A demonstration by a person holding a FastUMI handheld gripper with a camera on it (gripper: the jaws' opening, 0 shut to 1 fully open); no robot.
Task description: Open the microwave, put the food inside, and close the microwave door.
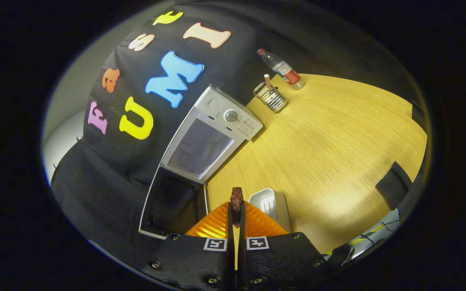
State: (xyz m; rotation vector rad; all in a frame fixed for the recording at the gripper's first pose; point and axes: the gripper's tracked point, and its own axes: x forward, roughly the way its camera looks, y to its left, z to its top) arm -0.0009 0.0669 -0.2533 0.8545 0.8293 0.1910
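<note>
My gripper (236, 214) is shut on a small dark brown piece of food (237, 197), which sticks up from between the fingertips. The white microwave (233, 117) stands on the wooden table (330, 141) ahead and to the left of the fingers, against the booth's wall. Its dark-glass door (170, 202) is swung open toward me, left of the fingers, and the pale cavity (200, 147) lies open beyond them. The food is held above the table, just off the door's right edge, outside the cavity.
A small white dish (271, 204) sits on the table just right of the fingers. Beyond the microwave stand a wire basket (271, 97) and a plastic water bottle (283, 70) lying tilted. Cables (374, 230) hang at the table's near right edge.
</note>
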